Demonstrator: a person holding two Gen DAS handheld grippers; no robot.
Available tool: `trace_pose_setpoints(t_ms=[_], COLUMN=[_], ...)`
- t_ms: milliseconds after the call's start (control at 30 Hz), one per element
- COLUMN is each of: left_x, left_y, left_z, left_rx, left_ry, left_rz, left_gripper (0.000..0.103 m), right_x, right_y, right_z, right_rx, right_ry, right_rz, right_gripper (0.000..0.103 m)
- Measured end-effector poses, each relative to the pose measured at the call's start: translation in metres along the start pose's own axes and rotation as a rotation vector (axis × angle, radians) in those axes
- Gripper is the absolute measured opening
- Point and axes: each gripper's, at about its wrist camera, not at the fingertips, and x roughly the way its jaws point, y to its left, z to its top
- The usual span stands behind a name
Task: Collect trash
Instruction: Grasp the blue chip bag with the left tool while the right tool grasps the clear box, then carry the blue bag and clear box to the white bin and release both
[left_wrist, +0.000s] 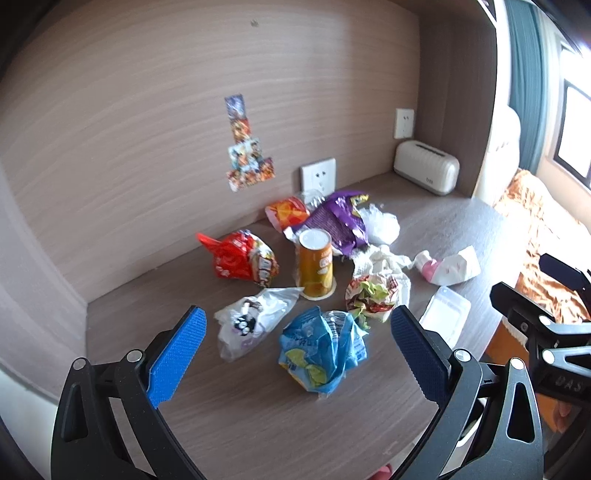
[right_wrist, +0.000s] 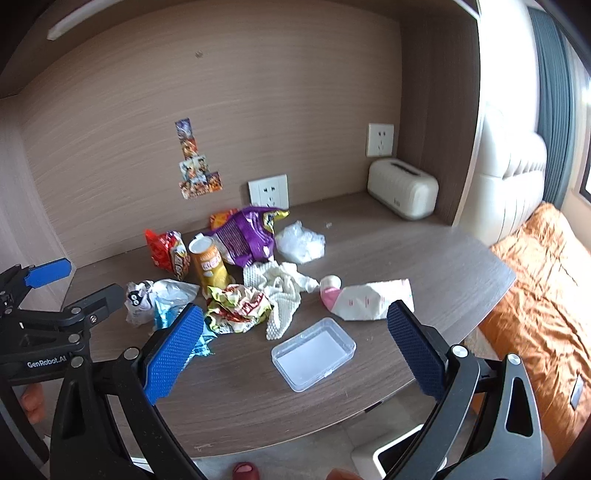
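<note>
L gripper (left_wrist: 297, 350) spread wide, holding nothing, hovering above desk (left_wrist: 258, 413) w/ crumpled blue wrapper (left_wrist: 323, 350) nearest, btwn its pads. R gripper (right_wrist: 295, 347) also spread, empty, clear plastic box (right_wrist: 314, 354) framed btwn its fingers.

Judged step: first pick, nothing collected yet. Trash sits mid-desk in one loose cluster.

- Blue wrapper: close on the bulk, not a loose flap; soft, will compress.
- White cartoon bag (left_wrist: 251, 325) just beside it; avoid snagging.
- Clear box: rigid, slick; grip across short sides.
- Further back: yellow chip can (left_wrist: 315, 262) upright, prob. tips if bumped; red bag (left_wrist: 240, 258), purple bag (left_wrist: 338, 221) near wall.

White bin (right_wrist: 391, 454) partly seen below desk edge, likely drop spot.
</note>
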Motion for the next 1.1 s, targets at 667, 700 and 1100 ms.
trace_pose_setpoints(t_ms=[667, 700, 1100], left_x=[0.123, 0.126, 0.124], left_y=[-0.023, -0.023, -0.018], left_z=[-0.034, -0.035, -0.037], left_rx=[0.157, 0.157, 0.176], left_ry=[0.170, 0.175, 0.163], left_rz=[-0.100, -0.100, -0.146], left_gripper=[0.098, 0.098, 0.081], right_x=[0.123, 0.125, 0.109], right_y=[-0.009, -0.009, -0.008], right_z=[-0.050, -0.052, -0.049], right_rx=[0.110, 0.119, 0.153], right_ry=[0.217, 0.217, 0.155], right_rz=[-0.152, -0.153, -0.137], right_gripper=[0.099, 0.099, 0.094])
